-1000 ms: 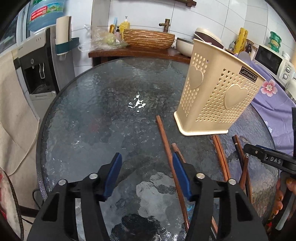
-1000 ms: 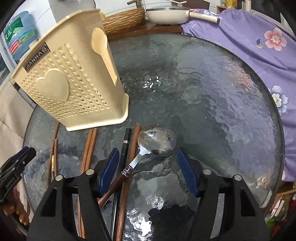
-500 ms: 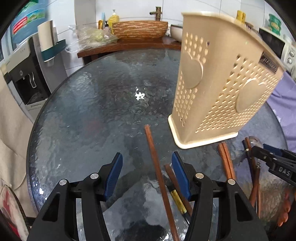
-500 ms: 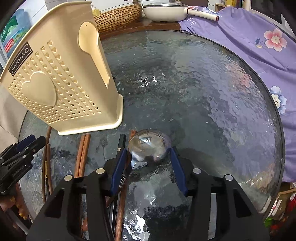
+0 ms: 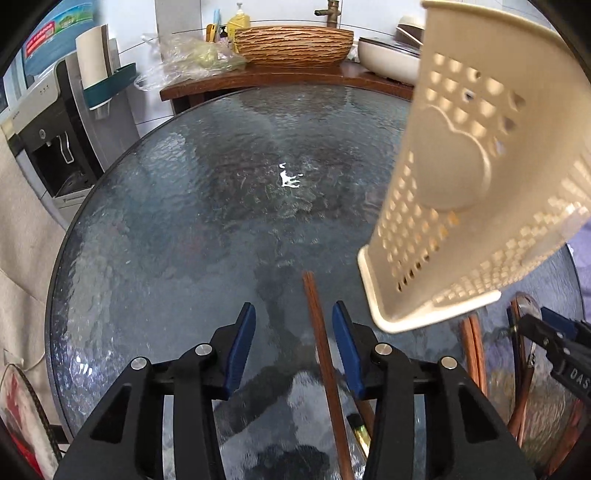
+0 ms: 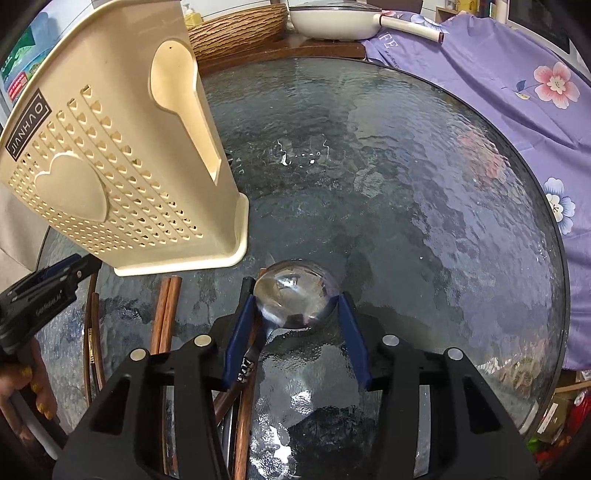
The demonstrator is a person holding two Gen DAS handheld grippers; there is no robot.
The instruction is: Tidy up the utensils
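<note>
A cream perforated utensil holder [image 5: 469,192] [image 6: 110,173] stands on the round glass table [image 5: 207,206]. My left gripper [image 5: 293,325] is open, its jaws on either side of a brown wooden chopstick [image 5: 319,332] lying on the glass. My right gripper [image 6: 297,310] is open around the bowl of a metal spoon [image 6: 293,297], the blue pads close to its sides. More brown chopsticks [image 6: 166,314] lie by the holder's base, and a dark one runs under the right gripper. The right gripper also shows in the left wrist view [image 5: 554,339].
A wooden side table behind holds a woven basket [image 5: 293,44], a white pan [image 6: 334,22] and bottles. A water dispenser [image 5: 55,122] stands at the left. A purple flowered cloth [image 6: 517,85] lies along the table's right side.
Both grippers moved forward and down. The left now straddles the chopstick. The right closed in from around the spoon's handle to around its bowl, jaws narrower.
</note>
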